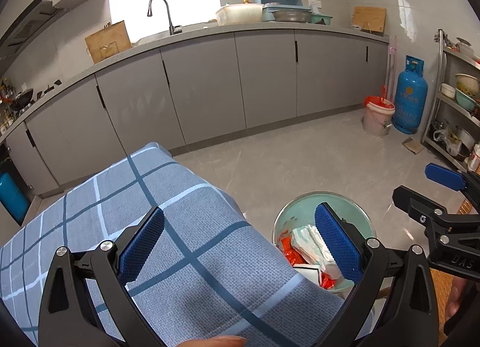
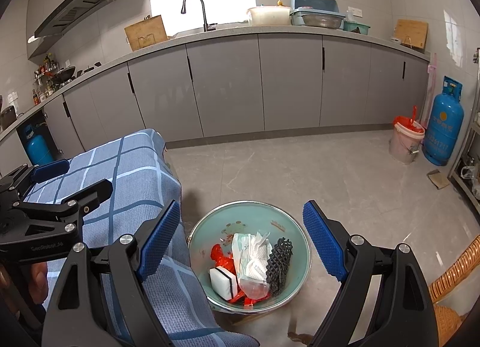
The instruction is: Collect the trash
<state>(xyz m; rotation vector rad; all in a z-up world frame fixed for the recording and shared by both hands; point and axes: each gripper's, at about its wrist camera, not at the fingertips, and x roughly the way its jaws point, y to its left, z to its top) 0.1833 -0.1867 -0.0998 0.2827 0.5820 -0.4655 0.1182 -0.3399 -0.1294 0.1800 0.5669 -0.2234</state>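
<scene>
Right wrist: checked cloth (image 2: 141,185) beside trash basin (image 2: 210,233); floor around bare.

My fingers (image 2: 159,242) carry blue rubbery pads with a fine knurled grain, set in matt black plastic arms. The checked cloth (image 2: 144,185) beside them is a coarse waffle weave. The basin (image 2: 288,221) looks enamelled, glossy green with a metal rim; inside lie crinkled clear plastic wrap (image 2: 250,257) and black foam netting (image 2: 279,263). The floor (image 2: 300,167) is polished tile.
</scene>
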